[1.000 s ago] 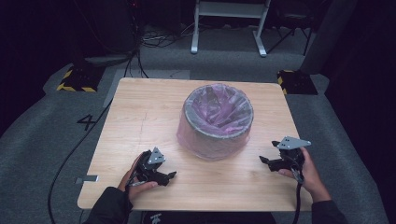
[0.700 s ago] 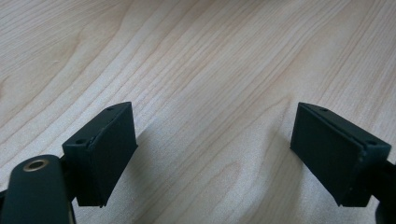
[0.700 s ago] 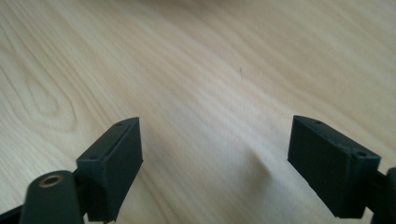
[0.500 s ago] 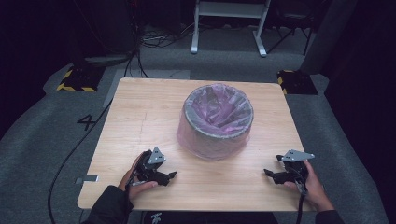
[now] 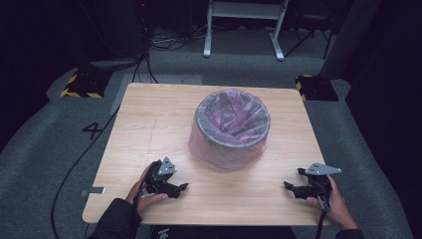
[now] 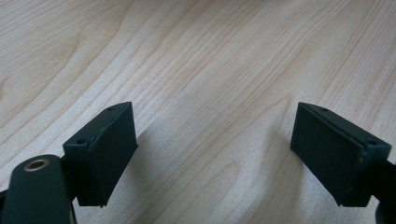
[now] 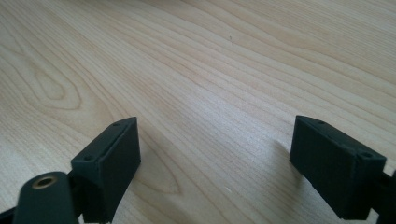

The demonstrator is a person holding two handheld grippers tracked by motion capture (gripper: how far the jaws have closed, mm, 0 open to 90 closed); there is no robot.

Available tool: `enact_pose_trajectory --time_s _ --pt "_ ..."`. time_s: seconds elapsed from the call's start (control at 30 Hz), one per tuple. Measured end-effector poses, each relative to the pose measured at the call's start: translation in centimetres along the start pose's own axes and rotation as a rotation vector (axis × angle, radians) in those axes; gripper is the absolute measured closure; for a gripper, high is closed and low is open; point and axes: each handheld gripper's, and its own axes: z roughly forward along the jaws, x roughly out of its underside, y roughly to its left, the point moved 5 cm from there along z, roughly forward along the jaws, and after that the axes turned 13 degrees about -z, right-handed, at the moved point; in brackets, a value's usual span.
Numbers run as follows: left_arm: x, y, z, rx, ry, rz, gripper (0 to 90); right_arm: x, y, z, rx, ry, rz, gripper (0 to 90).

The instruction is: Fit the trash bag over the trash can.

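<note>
The left gripper (image 5: pixel 174 186) rests low on the pale wooden table (image 5: pixel 149 119), its jaws spread wide with only bare wood grain between them. In the left gripper view the pads (image 6: pixel 114 151) are flat, matte black rectangular blocks, each with small screw holes along its edge, hanging just above the smooth, streaked tabletop. The right gripper (image 5: pixel 293 188) sits the same way near the table's front edge, jaws parted and holding nothing; its own view shows the same blocky black pads (image 7: pixel 109 163) over wood with an oval knot pattern to their left. A grey three-cornered plate tops each gripper.

The round bin (image 5: pixel 230 130) stands ahead of both grippers and between them, well apart from each, nearer the left one. It is a squat grey cylinder lined with a thin, translucent pink plastic bag (image 5: pixel 234 117), crinkled and glossy inside, folded over the rim and draped loosely down the outer wall to the tabletop.
</note>
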Motion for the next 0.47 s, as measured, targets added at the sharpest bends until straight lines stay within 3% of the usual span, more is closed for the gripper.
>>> enact_pose_trajectory --time_s 0.47 --pt "-0.05 0.0 0.07 0.007 0.003 0.002 13.4 -0.03 -0.06 0.07 -0.005 0.003 -0.001 14.6"
